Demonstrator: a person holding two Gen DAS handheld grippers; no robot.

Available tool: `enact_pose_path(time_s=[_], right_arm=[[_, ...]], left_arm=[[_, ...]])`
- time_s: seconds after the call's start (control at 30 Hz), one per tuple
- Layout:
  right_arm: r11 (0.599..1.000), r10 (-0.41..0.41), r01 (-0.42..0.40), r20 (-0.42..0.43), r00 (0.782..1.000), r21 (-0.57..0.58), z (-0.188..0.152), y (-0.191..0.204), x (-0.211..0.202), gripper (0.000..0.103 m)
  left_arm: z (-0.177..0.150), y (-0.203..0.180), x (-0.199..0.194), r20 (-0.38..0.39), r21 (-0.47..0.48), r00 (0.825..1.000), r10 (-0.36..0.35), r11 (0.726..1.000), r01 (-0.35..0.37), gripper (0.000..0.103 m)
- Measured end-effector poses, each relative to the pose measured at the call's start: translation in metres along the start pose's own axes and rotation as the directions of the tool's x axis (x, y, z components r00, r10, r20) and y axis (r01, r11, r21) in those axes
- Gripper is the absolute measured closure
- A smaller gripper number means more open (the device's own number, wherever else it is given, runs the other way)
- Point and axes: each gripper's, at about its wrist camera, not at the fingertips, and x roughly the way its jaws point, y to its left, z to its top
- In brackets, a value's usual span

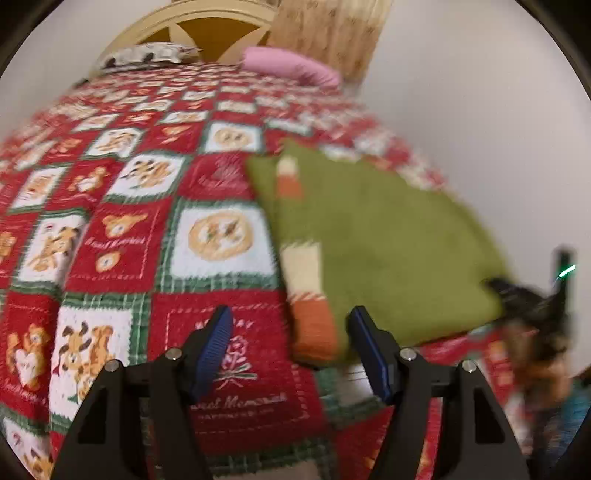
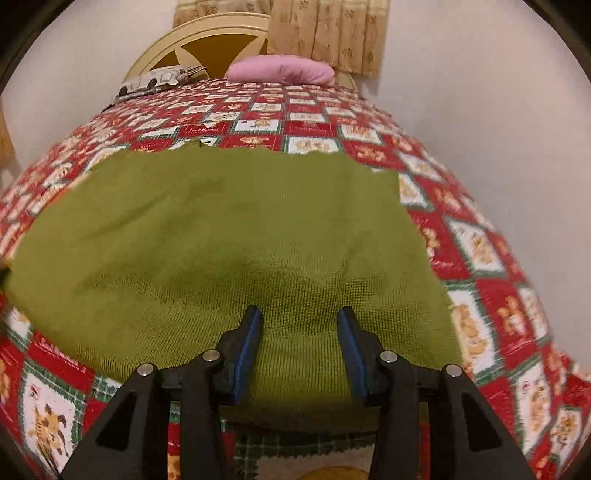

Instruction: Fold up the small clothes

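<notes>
Patchwork bedspread (image 2: 491,295) in red, white and green squares, printed with bears and flowers, covers the bed and serves as the folding surface. Nearest the cameras are the two grippers. Left gripper (image 1: 291,332): jaws spread, nothing between the blue pads, hovering over bare bedspread just beside the near left corner of the garment. Right gripper (image 2: 299,328): jaws parted, nothing clamped, poised over the near edge of the green cloth; whether the pads brush the knit cannot be told.

Green knitted garment (image 2: 229,236): lies flat on the bedspread as a broad, roughly rectangular panel, with a strip of cream and orange bands (image 1: 306,273) showing along its left edge in the left wrist view. Its sides appear already turned in, so the step in hand is judged to be a release after one fold, with both grippers free.

Next move, as judged: each gripper must close on a near corner or edge of the panel, pinching every layer, then lift and carry it toward the far edge to halve the garment; an uneven pinch would skew the fold.

Farther back: a pink pillow (image 2: 280,72) and a black-and-white patterned cushion (image 2: 159,81) rest at the head of the bed, against a cream arched headboard (image 2: 207,40). Beige patterned curtains (image 2: 328,33) and pale walls close the room.
</notes>
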Motion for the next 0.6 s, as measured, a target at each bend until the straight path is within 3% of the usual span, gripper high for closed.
enact_pose_path(time_s=[0.1, 0.17, 0.27, 0.33, 0.43, 0.47, 0.5, 0.6], right_arm=[[0.999, 0.027, -0.027, 0.003, 1.000, 0.026, 0.000, -0.006, 0.000, 0.057], [1.000, 0.012, -0.012, 0.000, 1.000, 0.016, -0.001, -0.004, -0.001, 0.057], [0.997, -0.078, 0.078, 0.025, 0.997, 0.005, 0.000, 0.011, -0.019, 0.057], [0.999, 0.047, -0.047, 0.078, 0.996, 0.000, -0.002, 0.031, -0.040, 0.057], [0.987, 0.141, -0.135, 0.069, 0.988, -0.092, -0.003, 0.073, -0.047, 0.062], [0.982, 0.158, -0.151, 0.054, 0.986, -0.110, -0.003, 0.083, -0.045, 0.072], [0.978, 0.175, -0.170, 0.035, 0.984, -0.123, -0.004, 0.093, -0.042, 0.074], [0.978, 0.177, -0.176, -0.002, 0.984, -0.115, -0.009, 0.105, -0.026, 0.074]], left_arm=[[0.000, -0.020, 0.010, -0.001, 0.092, 0.993, 0.118, 0.989, -0.117, 0.030], [0.001, -0.022, 0.011, 0.002, 0.110, 0.988, 0.156, 0.982, -0.155, 0.026], [0.000, -0.009, 0.006, -0.008, 0.060, 0.992, 0.129, 0.990, -0.129, 0.024], [0.000, -0.005, -0.003, -0.006, 0.023, 0.994, 0.109, 0.994, -0.108, 0.025], [0.000, -0.020, -0.019, 0.027, -0.001, 0.999, 0.017, 1.000, -0.017, 0.025], [0.002, -0.029, -0.021, 0.039, 0.012, 0.999, -0.015, 1.000, 0.015, 0.025], [0.005, -0.043, -0.024, 0.050, 0.037, 0.998, -0.041, 0.999, 0.039, 0.025], [0.011, -0.078, -0.015, 0.058, 0.114, 0.998, -0.027, 0.993, 0.020, 0.025]])
